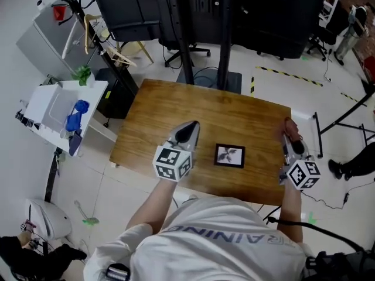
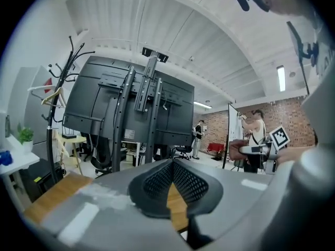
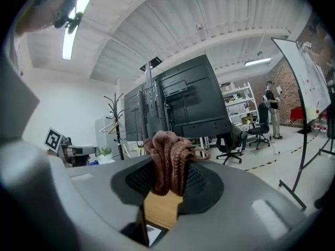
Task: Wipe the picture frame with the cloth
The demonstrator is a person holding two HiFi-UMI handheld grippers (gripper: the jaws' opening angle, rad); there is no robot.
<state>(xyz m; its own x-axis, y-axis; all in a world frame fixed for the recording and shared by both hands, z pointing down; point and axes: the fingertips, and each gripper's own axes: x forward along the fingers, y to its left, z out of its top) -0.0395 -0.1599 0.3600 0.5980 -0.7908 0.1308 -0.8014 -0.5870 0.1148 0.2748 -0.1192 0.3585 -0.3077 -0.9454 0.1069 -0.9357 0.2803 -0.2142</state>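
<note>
A small black picture frame (image 1: 229, 156) lies flat on the wooden table (image 1: 234, 119), a little right of centre near the front edge. My left gripper (image 1: 190, 126) hovers just left of the frame, its jaws shut with nothing between them (image 2: 172, 164). My right gripper (image 1: 289, 134) is over the table's right edge, shut on a bunched reddish-brown cloth (image 1: 290, 126). In the right gripper view the cloth (image 3: 168, 158) sticks up from between the jaws, and a corner of the frame (image 3: 152, 233) shows below them.
A white side cart (image 1: 58, 107) with blue items stands left of the table. A coat rack (image 1: 88, 28) and a black screen stand (image 1: 193, 34) are behind it. A light stand leg (image 1: 343, 119) and someone's shoe (image 1: 335, 167) are on the right.
</note>
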